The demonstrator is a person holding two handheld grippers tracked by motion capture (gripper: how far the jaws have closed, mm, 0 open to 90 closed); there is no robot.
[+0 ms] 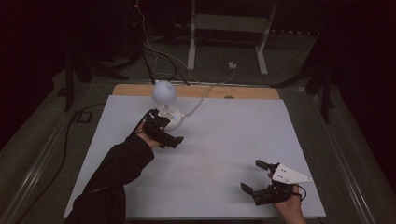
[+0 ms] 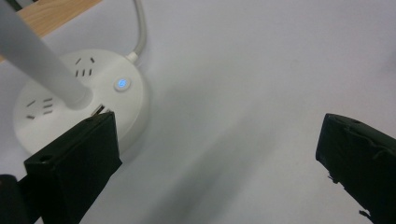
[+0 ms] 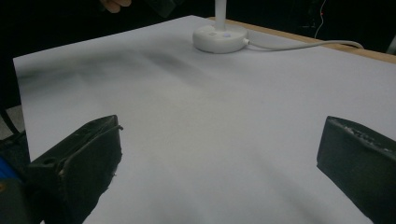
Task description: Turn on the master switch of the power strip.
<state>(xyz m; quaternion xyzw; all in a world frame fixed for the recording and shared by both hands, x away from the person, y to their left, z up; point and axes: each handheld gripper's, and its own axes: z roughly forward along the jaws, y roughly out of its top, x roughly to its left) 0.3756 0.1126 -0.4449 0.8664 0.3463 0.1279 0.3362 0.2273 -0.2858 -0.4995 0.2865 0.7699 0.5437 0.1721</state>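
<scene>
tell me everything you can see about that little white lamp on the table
The white lamp stands upright at the far left of the white table sheet. It looks like matte plastic: a rounded head, a slim stem and a round base with socket slots and a small button glowing blue. A white cable runs from the base off the far edge. The open left claw sits right beside the base; contact is unclear.

1. Table (image 1: 210,91): wooden top, visible as a strip along the far edge.
2. White sheet (image 1: 224,149): lies flat on the table, covering nearly all of it.
3. Round white socket base (image 1: 172,117) (blue indicator lit): stands on the sheet's far-left area.
4. White cable (image 1: 201,100): runs from the base across the far edge.
</scene>
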